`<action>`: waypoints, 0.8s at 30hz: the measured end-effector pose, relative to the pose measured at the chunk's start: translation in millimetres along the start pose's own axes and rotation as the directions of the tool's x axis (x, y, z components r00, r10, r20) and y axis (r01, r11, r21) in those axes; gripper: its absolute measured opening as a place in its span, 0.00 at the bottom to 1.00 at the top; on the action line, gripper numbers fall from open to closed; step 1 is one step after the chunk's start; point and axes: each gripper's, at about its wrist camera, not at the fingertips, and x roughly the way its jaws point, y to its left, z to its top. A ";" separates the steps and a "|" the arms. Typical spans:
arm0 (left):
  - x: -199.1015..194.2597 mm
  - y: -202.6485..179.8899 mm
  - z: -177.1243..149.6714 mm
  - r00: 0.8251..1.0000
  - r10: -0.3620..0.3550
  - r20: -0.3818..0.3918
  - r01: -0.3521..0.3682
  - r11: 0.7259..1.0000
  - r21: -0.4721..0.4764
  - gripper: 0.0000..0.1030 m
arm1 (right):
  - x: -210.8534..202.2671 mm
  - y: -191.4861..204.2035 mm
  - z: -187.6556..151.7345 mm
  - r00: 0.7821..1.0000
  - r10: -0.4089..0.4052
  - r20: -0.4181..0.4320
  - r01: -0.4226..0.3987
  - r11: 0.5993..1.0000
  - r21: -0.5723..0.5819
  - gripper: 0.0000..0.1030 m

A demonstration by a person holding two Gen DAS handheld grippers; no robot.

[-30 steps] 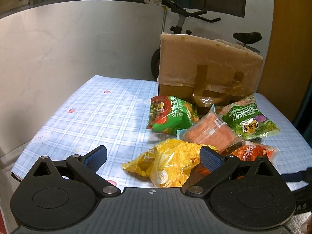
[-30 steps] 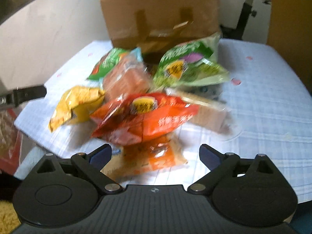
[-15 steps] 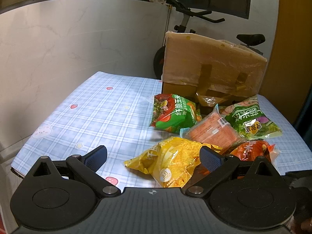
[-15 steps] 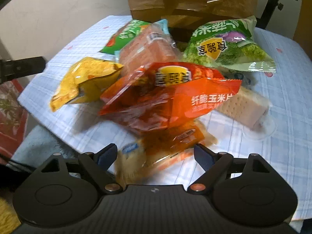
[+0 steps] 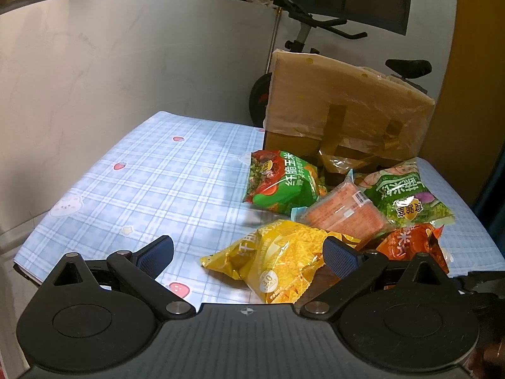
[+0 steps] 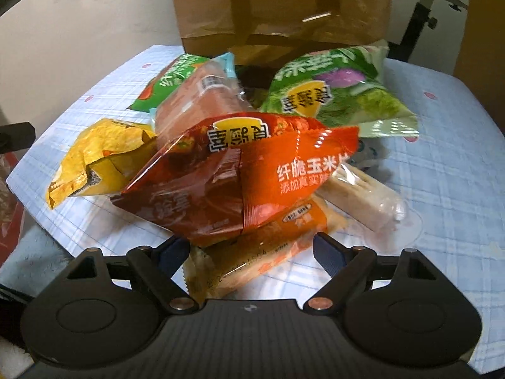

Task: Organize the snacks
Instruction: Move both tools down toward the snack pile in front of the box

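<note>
A pile of snack packs lies on the blue checked tablecloth [image 5: 151,183]. In the left wrist view a yellow bag [image 5: 277,265] is nearest, with a green bag [image 5: 281,183], an orange biscuit pack [image 5: 344,214], a light green bag [image 5: 407,192] and an orange-red bag [image 5: 410,243] behind. My left gripper [image 5: 249,252] is open above the table's near edge, its right finger next to the yellow bag. My right gripper [image 6: 252,252] is open around a flat orange cracker pack [image 6: 262,249] beneath the orange-red bag [image 6: 246,173]. A pale wafer pack [image 6: 363,195] lies to the right.
A brown cardboard box [image 5: 344,113] with an open front stands at the back of the table behind the pile; it also fills the top of the right wrist view [image 6: 284,6]. An exercise bike [image 5: 315,31] stands behind it by the white wall.
My right gripper has moved forward and down, so the orange cracker pack now lies between its open fingers. My left gripper has drawn back and risen slightly.
</note>
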 end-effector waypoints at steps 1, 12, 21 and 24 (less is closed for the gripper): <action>0.5 -0.6 0.0 1.000 -0.003 -0.002 0.003 1.000 0.000 0.98 | -1.9 -1.1 -1.2 1.000 -0.001 -0.004 0.001 1.000 0.007 0.84; 3.1 -0.8 -1.8 1.000 -0.007 -0.008 0.007 1.000 0.004 0.98 | 4.3 11.1 1.6 1.000 -0.008 -0.001 0.008 1.000 -0.030 0.87; 3.3 0.4 -2.6 1.000 -0.014 -0.007 0.014 1.000 -0.009 0.98 | -0.7 3.2 -3.3 0.999 -0.041 -0.014 0.041 0.999 -0.036 0.89; 3.5 0.0 -2.4 1.000 -0.017 -0.008 0.017 1.000 -0.010 0.98 | -6.7 -7.3 -7.9 0.999 -0.040 -0.025 0.040 0.999 -0.004 0.89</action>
